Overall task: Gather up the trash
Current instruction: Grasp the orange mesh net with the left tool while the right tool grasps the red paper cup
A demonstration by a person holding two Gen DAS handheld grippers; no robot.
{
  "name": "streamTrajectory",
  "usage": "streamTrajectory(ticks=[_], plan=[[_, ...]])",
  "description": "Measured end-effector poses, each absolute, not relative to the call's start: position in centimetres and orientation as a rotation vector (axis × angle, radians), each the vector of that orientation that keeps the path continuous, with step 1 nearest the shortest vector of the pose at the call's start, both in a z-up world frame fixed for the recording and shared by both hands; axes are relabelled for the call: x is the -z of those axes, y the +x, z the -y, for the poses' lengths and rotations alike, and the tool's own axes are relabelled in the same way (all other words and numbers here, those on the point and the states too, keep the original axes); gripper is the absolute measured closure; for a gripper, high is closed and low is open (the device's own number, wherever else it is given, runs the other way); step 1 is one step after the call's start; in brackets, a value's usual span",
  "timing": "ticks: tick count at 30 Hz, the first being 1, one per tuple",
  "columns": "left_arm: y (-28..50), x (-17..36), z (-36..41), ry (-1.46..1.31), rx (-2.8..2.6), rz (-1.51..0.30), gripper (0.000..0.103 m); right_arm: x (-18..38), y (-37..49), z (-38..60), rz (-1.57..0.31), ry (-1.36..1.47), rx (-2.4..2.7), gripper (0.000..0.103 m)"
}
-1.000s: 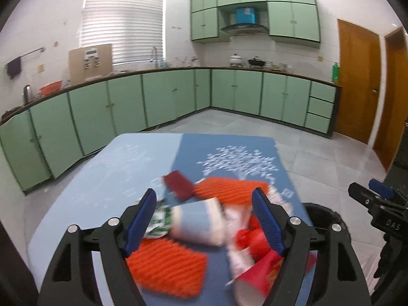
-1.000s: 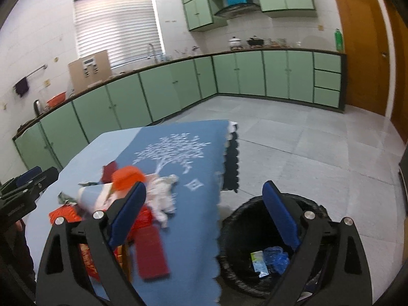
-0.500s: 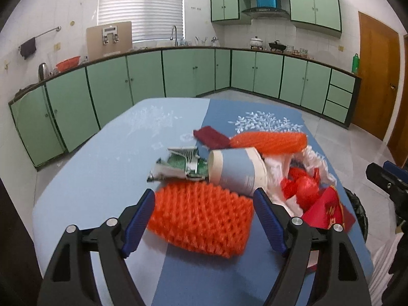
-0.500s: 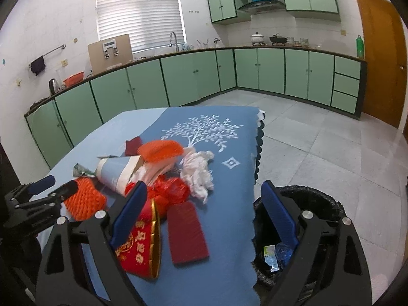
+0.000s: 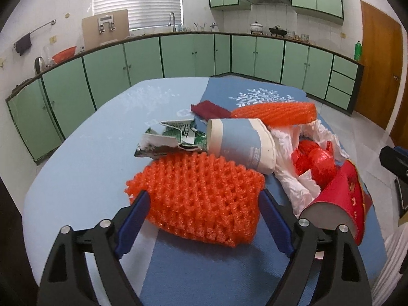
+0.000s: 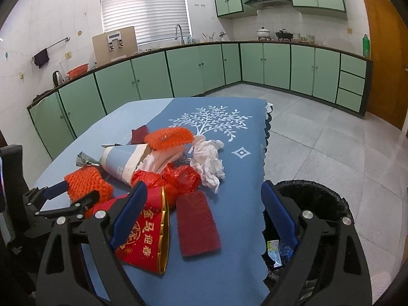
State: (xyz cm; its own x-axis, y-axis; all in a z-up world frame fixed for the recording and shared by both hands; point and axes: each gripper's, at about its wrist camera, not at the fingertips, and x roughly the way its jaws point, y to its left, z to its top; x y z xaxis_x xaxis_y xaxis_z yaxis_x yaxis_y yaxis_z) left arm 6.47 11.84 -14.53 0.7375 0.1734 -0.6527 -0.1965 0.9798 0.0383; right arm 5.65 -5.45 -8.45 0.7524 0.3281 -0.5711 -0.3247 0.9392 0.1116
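Sitting on the floor just beside the table's right edge: black-lined trash bin [image 6: 318, 204], already holding a small printed wrapper [image 6: 273, 251] and some crumpled blue plastic [image 6: 283, 247] at the bottom. Lying on its side among the litter: paper cup [image 5: 242, 145], blue sleeve, cream rim, mouth pointing away to the left; inside not visible.

Closing in on the near orange foam net [image 5: 199, 199] with the left gripper [image 5: 204, 204], blue fingers straddling its two ends, jaws spread wide, nothing clamped. Looking puffy and honeycombed, that net, slightly folded, resting flat on the blue tablecloth [image 5: 84, 168].

Hovering low over the table's front right corner with the right gripper [image 6: 204, 204], jaws wide apart, gripping nothing; dark red pad [image 6: 197, 223] lying between its fingers, red paper with gold characters [image 6: 145, 237] under the left finger.

Spreading behind: torn green-and-white carton [image 5: 173, 140] touching the cup, second orange net [image 5: 275, 113] farther back, crumpled white tissue [image 6: 209, 159], shiny red plastic bag [image 6: 182, 178], another dark red piece [image 5: 209, 109] at the rear.
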Motion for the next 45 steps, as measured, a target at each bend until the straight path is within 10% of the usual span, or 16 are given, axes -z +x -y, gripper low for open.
streamTrajectory(ticks=[13,39,45], plan=[[6.0,14.5,-12.5,-0.096,-0.155,-0.696,0.076,8.5,4.8,4.5,-0.629,0.012,-0.415,0.015],[3.2,12.6,-13.7,-0.090,-0.177,-0.647,0.081,11.4,4.0,-0.2,-0.713,-0.017,-0.488,0.015],[3.0,12.6,-13.8,-0.095,-0.179,-0.644,0.081,11.7,3.9,-0.5,-0.731,-0.026,-0.533,0.031]])
